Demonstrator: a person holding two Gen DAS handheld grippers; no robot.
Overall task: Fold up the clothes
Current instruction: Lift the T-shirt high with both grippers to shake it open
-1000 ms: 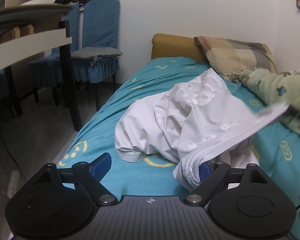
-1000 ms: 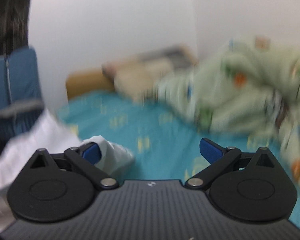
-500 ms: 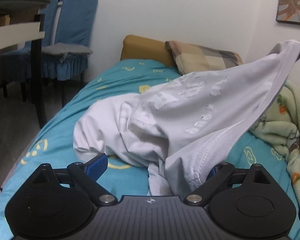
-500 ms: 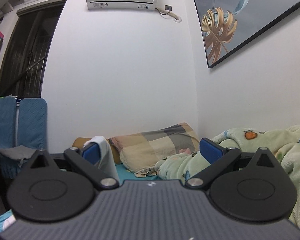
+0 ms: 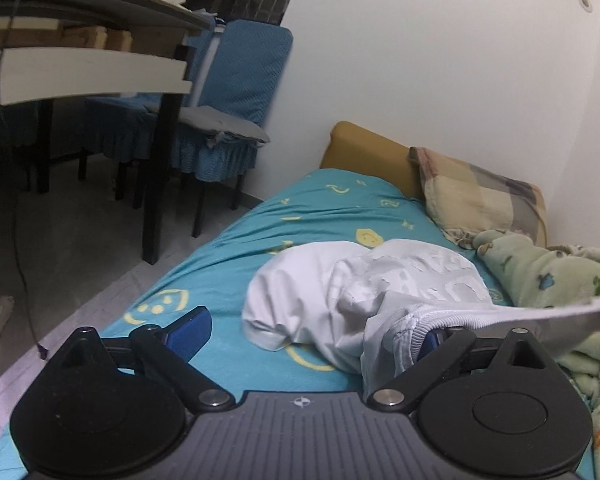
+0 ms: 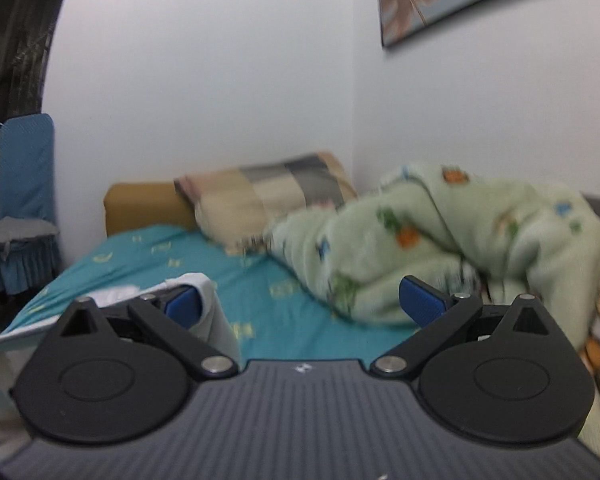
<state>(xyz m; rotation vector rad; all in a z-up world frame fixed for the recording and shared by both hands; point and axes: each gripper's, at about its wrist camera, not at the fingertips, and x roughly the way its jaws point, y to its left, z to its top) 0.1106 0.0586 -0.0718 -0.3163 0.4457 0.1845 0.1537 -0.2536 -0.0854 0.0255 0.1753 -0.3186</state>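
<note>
Looking along the left gripper [image 5: 314,334] at the bottom of the frame, its jaws are spread wide, but the ribbed hem of the white t-shirt [image 5: 364,292] is hooked over the right-hand blue pad, so it's draped on one finger rather than pinched between the two. Same deal on the right gripper [image 6: 302,300]: jaws wide apart, and a strip of the white fabric [image 6: 212,312] is wrapped round the left-hand pad at lower left. That strip runs stretched across the right side of the left view, from the hem out to the frame edge. Rest of the shirt sits bunched in a heap mid-frame on the teal bedsheet [image 5: 228,256], raised print facing up. Just right of it is a green fleece blanket [image 5: 548,276], then a plaid pillow [image 5: 480,200] leaning on the mustard headboard [image 5: 364,152]. Upper left has a blue-covered chair [image 5: 236,92] and a table [image 5: 84,64]. Right view is a bit blurry
</note>
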